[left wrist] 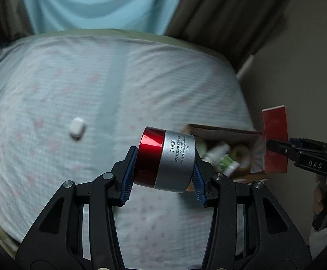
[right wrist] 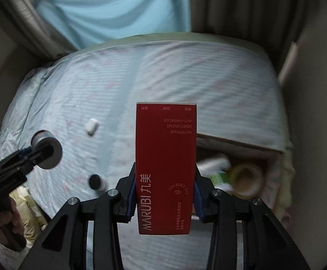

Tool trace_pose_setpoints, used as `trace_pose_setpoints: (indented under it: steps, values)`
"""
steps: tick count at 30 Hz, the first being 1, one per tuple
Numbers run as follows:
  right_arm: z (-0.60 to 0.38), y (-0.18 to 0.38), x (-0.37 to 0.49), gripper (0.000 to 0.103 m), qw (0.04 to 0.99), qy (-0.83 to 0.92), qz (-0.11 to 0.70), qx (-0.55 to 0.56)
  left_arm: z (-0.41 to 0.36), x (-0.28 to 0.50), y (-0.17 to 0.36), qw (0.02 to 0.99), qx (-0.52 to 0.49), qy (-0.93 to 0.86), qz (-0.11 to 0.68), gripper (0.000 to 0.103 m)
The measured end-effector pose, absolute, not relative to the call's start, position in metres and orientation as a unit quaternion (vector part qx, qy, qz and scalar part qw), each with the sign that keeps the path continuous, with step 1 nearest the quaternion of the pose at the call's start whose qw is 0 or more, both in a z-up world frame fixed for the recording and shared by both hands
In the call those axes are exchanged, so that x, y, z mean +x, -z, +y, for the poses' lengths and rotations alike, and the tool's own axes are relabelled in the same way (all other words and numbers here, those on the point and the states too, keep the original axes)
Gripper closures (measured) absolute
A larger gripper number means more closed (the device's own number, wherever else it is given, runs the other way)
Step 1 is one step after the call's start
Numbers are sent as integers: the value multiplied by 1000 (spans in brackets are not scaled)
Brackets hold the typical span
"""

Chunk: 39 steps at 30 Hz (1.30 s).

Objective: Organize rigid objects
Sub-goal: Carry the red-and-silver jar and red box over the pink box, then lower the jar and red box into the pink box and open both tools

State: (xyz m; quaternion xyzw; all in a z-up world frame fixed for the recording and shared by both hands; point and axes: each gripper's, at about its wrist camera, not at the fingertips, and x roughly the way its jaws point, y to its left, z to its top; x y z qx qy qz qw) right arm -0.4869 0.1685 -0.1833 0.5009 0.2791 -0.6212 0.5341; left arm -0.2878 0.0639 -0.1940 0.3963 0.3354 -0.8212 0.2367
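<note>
Striped bedsheet point(right wrist: 185, 72) under blue curtain point(right wrist: 118, 6), cardboard box point(right wrist: 273, 155) rightward

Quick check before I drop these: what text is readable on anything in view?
Red-lidded silver cream jar: "Advanced", "25g"; the Chinese lines are too small.
Tall red carton: "MARUBI", "EYE ESSENCE", "NUTRITIOUS MOISTURIZING ANTI-WRINKLES", printed upside down.
Black right gripper body: "DAS".
Items in the cardboard box: blurred, unreadable.

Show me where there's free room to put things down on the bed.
Bare bedsheet lies beyond the white case, toward the far edge, and between that case and the cardboard box. The box is crowded: tape roll, bottles. A black-capped bottle sits near the front edge.
</note>
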Motion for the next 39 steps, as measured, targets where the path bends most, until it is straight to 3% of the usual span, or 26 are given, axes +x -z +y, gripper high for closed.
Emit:
trace_pose_setpoints:
  steps: [9, 21, 29, 39]
  values:
    - [218, 209, -563, 65, 511, 634, 300, 496, 122, -374, 204, 202, 422, 817, 338, 62]
    - [230, 302, -623, 65, 497, 611, 314, 530, 152, -456, 286, 196, 504, 776, 325, 62]
    - [223, 343, -626, 65, 517, 616, 322, 500, 163, -487, 344, 191, 555, 753, 298, 62]
    - [216, 373, -627, 65, 514, 598, 303, 536, 181, -493, 363, 186, 587, 748, 247, 62]
